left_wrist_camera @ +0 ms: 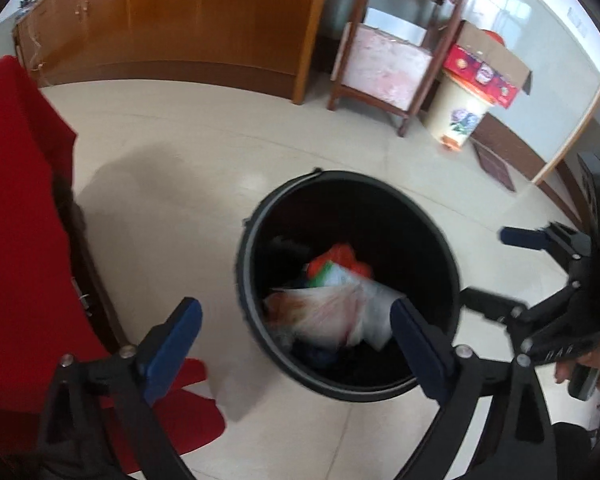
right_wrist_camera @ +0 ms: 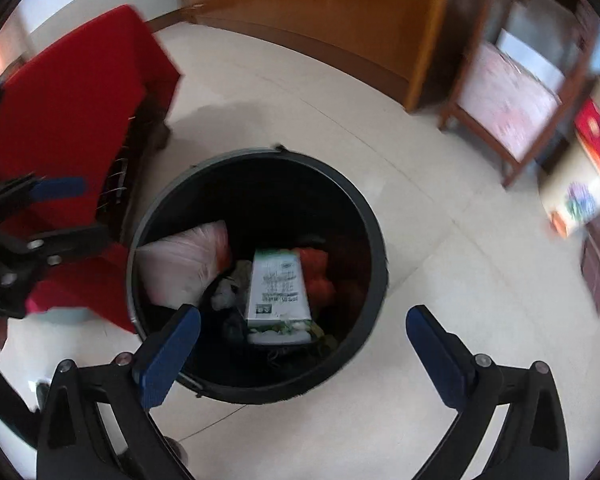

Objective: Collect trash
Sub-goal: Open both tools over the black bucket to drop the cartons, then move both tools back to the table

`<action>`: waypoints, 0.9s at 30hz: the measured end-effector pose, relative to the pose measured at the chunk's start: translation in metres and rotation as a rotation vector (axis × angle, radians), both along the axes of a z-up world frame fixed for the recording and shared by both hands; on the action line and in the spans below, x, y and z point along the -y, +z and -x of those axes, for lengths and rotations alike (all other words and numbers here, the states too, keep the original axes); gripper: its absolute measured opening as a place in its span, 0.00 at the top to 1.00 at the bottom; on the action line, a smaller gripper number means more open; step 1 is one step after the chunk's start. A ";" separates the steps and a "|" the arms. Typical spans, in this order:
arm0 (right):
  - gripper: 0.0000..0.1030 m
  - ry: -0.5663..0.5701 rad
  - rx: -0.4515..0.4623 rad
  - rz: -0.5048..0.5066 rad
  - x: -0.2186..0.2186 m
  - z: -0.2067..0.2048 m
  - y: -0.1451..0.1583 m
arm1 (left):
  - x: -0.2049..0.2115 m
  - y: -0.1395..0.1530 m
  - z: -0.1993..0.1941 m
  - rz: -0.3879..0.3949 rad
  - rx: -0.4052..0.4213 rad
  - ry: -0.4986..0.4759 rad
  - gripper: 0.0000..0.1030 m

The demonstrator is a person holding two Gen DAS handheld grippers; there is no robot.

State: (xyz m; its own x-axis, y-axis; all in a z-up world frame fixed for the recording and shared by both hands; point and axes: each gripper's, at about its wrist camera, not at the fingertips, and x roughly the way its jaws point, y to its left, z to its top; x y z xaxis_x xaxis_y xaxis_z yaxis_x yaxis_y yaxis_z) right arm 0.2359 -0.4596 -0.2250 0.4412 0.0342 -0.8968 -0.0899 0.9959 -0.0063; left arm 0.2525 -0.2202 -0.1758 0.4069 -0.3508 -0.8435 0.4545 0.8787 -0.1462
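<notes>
A round black trash bin [left_wrist_camera: 340, 176] [right_wrist_camera: 260, 154] stands on the pale tiled floor. Inside lie a pinkish-white plastic bag [left_wrist_camera: 324, 312] [right_wrist_camera: 180, 264], a white-and-green carton [right_wrist_camera: 278, 292] and red-orange wrappers [left_wrist_camera: 344, 258] [right_wrist_camera: 320, 276]. My left gripper [left_wrist_camera: 294, 312] [right_wrist_camera: 96, 210] hovers over the bin's near-left side, open, with nothing between its blue pads. My right gripper [right_wrist_camera: 303, 316] [left_wrist_camera: 484, 266] hangs over the bin's near-right side, also open and holding nothing. The trash lies well below both pairs of fingers.
A table under a red cloth [left_wrist_camera: 16, 200] [right_wrist_camera: 72, 100] stands close to the bin's left. Behind are a wooden cabinet [left_wrist_camera: 204, 20], a wooden stand [left_wrist_camera: 388, 68] and a cream pedal bin [left_wrist_camera: 458, 112] bearing a red cardboard box [left_wrist_camera: 484, 68].
</notes>
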 end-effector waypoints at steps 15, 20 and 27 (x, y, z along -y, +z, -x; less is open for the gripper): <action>0.00 -0.121 0.031 0.040 -0.005 0.011 0.015 | -0.012 0.011 0.009 -0.085 0.072 0.038 0.00; 0.00 -0.119 0.048 0.051 -0.013 0.018 0.029 | -0.015 0.017 0.013 -0.087 0.080 0.039 0.00; 0.00 -0.132 0.061 0.058 -0.017 0.036 0.043 | -0.019 0.032 0.024 -0.085 0.108 0.040 0.00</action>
State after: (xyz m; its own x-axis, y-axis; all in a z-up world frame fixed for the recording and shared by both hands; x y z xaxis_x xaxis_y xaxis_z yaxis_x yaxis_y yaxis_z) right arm 0.2001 -0.4429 -0.1825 0.4918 -0.0786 -0.8672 0.0442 0.9969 -0.0653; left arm 0.2284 -0.2013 -0.1435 0.5089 -0.2615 -0.8202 0.4283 0.9034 -0.0223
